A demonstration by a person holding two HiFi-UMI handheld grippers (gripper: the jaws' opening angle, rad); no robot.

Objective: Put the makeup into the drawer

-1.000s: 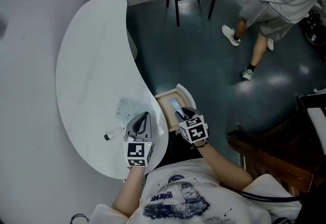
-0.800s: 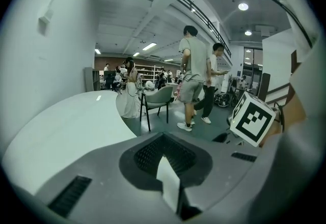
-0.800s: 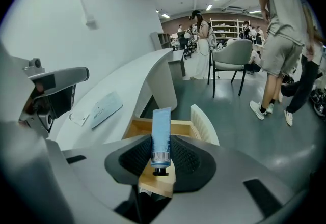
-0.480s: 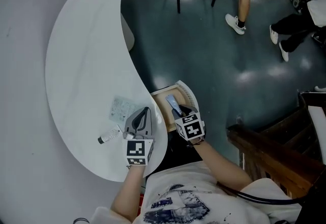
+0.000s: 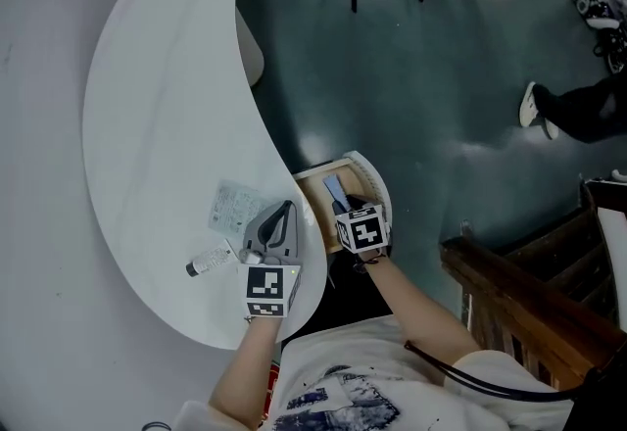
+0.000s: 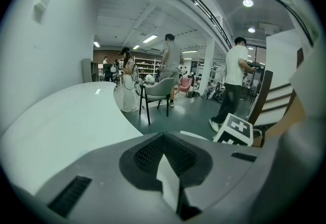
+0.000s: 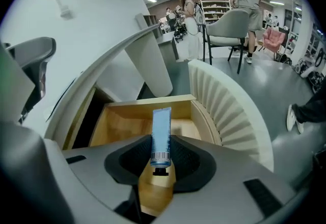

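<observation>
My right gripper (image 7: 161, 163) grips the blue tube (image 7: 162, 131) above the open drawer (image 7: 118, 122), while my left gripper (image 6: 169, 183) is closed, empty, over the table (image 5: 167, 125).

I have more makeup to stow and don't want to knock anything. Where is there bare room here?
The drawer has a bare wooden floor beneath the blue tube in the right gripper. The white table is free beyond the packet, up its far sweep. It is crowded at the near table edge, where small bottle, packet and left gripper bunch.
</observation>
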